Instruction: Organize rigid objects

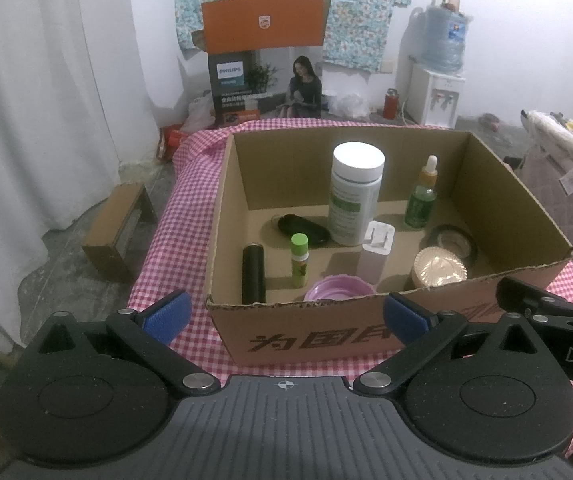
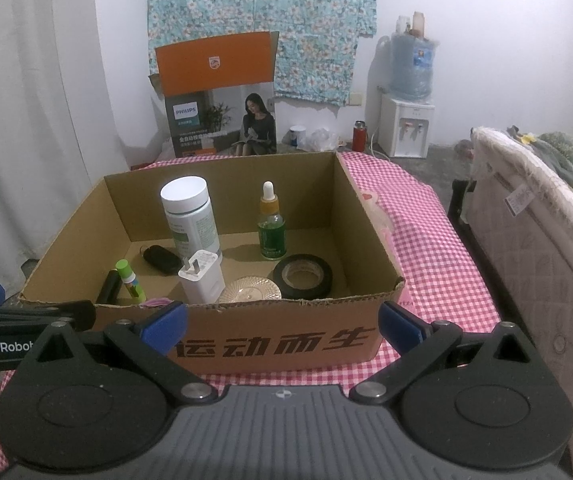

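An open cardboard box (image 1: pixel 366 332) (image 2: pixel 270 344) stands on a pink checked tablecloth. Inside are a white-capped bottle (image 1: pixel 356 192) (image 2: pixel 190 216), a green dropper bottle (image 1: pixel 422 196) (image 2: pixel 272 228), a white charger (image 1: pixel 376 254) (image 2: pixel 202 276), a black tape roll (image 1: pixel 452 242) (image 2: pixel 303 276), a green stick (image 1: pixel 299 260) (image 2: pixel 129 280), a black cylinder (image 1: pixel 253 274), a black oval object (image 1: pixel 304 230) (image 2: pixel 161 259), a pink bowl (image 1: pixel 338 288) and a ribbed round lid (image 1: pixel 440 270) (image 2: pixel 249 289). My left gripper (image 1: pixel 286 316) and right gripper (image 2: pixel 282 320) are open and empty, in front of the box's near wall.
A Philips carton (image 1: pixel 264 68) (image 2: pixel 218 100) stands behind the table. A water dispenser (image 1: pixel 438 92) (image 2: pixel 408 120) is at the back right. A mattress (image 2: pixel 534 216) lies on the right. A small cardboard stool (image 1: pixel 116 228) sits on the floor at the left.
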